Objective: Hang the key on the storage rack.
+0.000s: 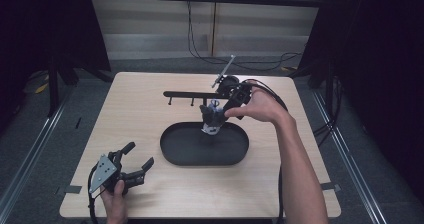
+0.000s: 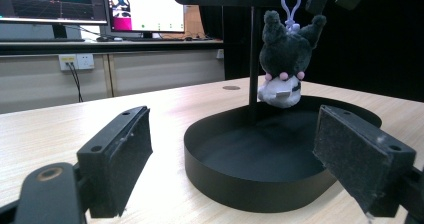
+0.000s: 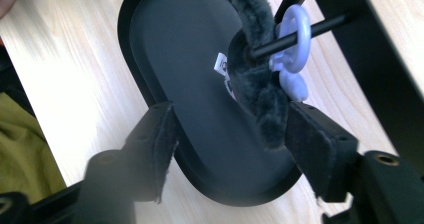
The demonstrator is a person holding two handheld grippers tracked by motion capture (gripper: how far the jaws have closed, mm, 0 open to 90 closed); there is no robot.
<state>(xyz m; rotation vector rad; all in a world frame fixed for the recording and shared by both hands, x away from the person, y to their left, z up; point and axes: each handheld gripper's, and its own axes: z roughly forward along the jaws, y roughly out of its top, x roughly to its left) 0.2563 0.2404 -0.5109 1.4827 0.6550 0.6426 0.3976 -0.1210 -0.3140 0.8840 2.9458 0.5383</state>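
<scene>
On the light wooden table (image 1: 140,109), a black oval metal tray (image 1: 175,151) is lying near the centre, and a black metal rack with a horizontal bar and short pegs (image 1: 187,94) is standing just beyond it, toward twelve o'clock. A small dark grey plush keychain toy with a pale lilac plastic clip (image 1: 212,119) is hanging from one of the pegs by its clip, dangling over the far rim of the tray; in the left gripper view the toy (image 2: 282,59) is hanging head-down above the tray (image 2: 240,184), clear of its floor.

The right gripper (image 1: 216,115), held in the person's right hand (image 1: 260,106), is reaching in from about two o'clock of the tray. Its jaws are standing wide apart and are gripping nothing. In the right gripper view the toy (image 3: 260,84) is lying between the two jaws, close against the inner face of the one at the right of that view, while the other is standing well apart from it; the lilac clip (image 3: 292,39) is threaded on the thin black peg (image 3: 320,26).

The left gripper (image 1: 136,160), in the left hand (image 1: 116,199), is resting near the table's edge at about eight o'clock from the tray. Its jaws are spread wide and empty, pointing toward the tray and the toy, well apart from both.
</scene>
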